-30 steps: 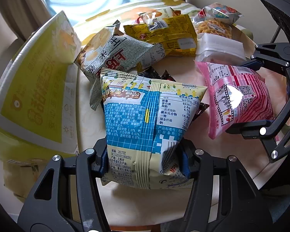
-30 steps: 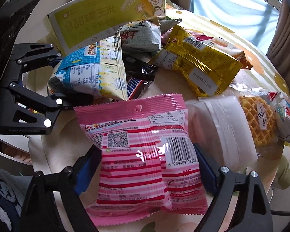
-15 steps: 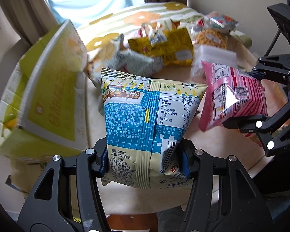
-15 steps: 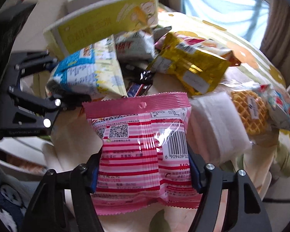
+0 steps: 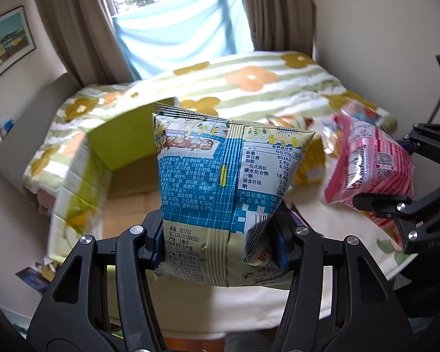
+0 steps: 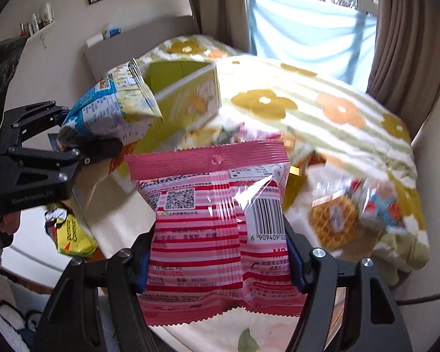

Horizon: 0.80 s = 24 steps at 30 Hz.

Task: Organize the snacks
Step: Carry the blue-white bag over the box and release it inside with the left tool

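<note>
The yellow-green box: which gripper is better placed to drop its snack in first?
Probably the left gripper. Its blue snack bag is held up right in front of the yellow-green box. The right gripper holds the pink snack bag farther to the side.

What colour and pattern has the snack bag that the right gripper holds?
The snack bag has pink and red horizontal stripes, seen best in the right wrist view.
</note>
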Motion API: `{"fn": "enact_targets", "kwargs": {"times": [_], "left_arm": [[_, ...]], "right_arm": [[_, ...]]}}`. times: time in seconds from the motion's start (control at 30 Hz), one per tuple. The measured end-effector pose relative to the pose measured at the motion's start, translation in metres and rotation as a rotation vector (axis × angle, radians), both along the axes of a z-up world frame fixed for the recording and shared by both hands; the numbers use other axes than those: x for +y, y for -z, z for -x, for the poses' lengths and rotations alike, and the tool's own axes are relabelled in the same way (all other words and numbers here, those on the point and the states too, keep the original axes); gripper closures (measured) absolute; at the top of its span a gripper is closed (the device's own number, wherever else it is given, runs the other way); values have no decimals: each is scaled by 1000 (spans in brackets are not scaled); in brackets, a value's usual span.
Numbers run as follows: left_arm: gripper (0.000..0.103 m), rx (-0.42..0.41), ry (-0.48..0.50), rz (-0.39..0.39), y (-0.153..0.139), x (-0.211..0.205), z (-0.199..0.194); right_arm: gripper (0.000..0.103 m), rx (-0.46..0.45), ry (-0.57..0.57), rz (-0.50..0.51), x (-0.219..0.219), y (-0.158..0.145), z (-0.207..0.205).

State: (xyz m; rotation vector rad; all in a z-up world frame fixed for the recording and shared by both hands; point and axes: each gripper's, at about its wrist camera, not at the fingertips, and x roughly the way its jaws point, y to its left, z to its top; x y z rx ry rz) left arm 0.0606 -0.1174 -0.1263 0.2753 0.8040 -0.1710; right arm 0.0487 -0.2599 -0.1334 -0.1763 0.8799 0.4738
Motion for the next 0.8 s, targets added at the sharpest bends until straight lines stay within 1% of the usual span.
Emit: {"fn": "enact_targets", "kwargs": {"times": [0.1,0.2,0.37,0.53,0.7,0.8], "left_arm": [[51,-11,-12,23,-16,27,-18],[51,-23,-25,14,-28,57,-38],[51,-4,-44,6,-34,109,-75],[51,58,-50,-1,-19,154,-116],[51,135,-36,-22,13,188,-145],[51,181,-36,-24,34,199,-154]], "right_arm": [[37,-19,29,-8,22,-19,-12],[37,-29,64,-17,49,-30,-31],[37,-29,147,-57,93,-42,-64],[37,4,214,-74,134,-43,-101],[37,51,266,-67,170,-34,-131],[37,82,275,-80,184,-27,-144]]}}
